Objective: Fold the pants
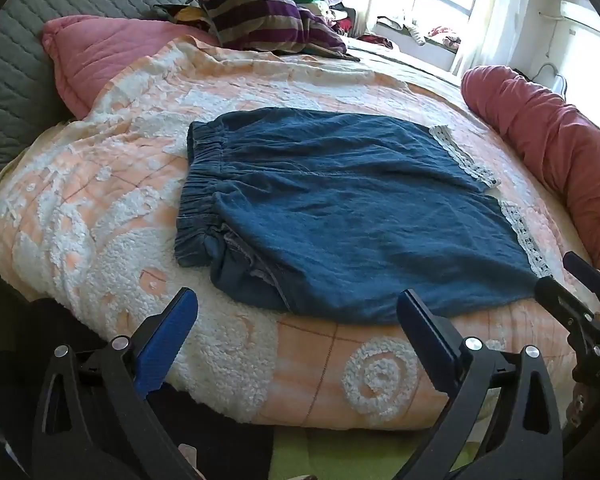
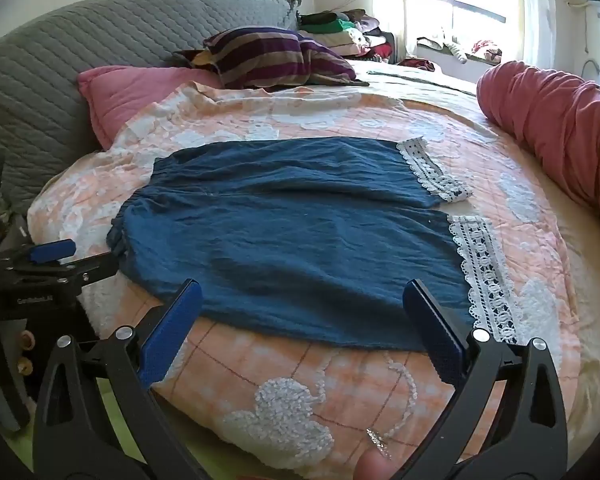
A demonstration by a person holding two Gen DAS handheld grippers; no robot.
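Bed [image 1: 100, 208]: pants [image 1: 340, 200] flat; waistband clearest left view; both tongs [image 1: 296, 332] [image 2: 300, 320] wide, empty

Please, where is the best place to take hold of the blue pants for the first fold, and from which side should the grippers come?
Probably the blue pants by their near long edge: left gripper near the elastic waistband, right gripper near the lace hem. Come low from the near bedside; both are open, and that edge lies flat, closest to them.

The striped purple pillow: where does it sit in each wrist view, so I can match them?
Left wrist: striped purple pillow top centre, beyond the blue pants.
Right wrist: striped purple pillow upper centre, also beyond the blue pants.
Shared landmark: the pink pillow, left of it in both.
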